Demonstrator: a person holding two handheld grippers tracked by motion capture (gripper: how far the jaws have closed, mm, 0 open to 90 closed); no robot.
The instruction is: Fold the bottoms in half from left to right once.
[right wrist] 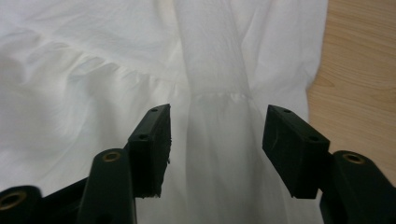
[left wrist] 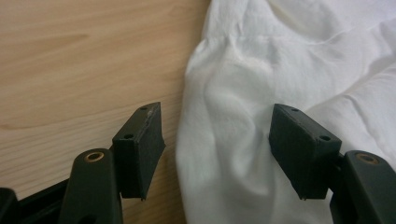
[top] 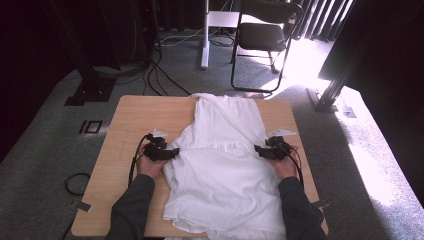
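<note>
I am getting ready to fold the white dress [top: 225,165] that lies flat in the middle of the wooden table [top: 135,115]. My guess is that I am at the step where I take hold of its two sides at the waist.

On the left, my left gripper [top: 170,152] sits just at the left edge of the dress. Its jaws are apart and hold nothing. In the left gripper view one black pad [left wrist: 140,149] is over bare wood and the other is over the cloth, so the edge of the dress [left wrist: 187,140] runs between them. Next I think I must go lower and close on that edge.

There is a lot of bare table to the left of the dress, so I have room to move there.

On the right, my right gripper [top: 261,150] sits at the right edge of the dress. Its jaws are apart too, with nothing in them. In the right gripper view the cloth [right wrist: 215,140] lies under both pads, near the gathered seam [right wrist: 217,95].

The table's right edge is close here, so I have less room. The bottom of the dress reaches the near edge of the table.
</note>
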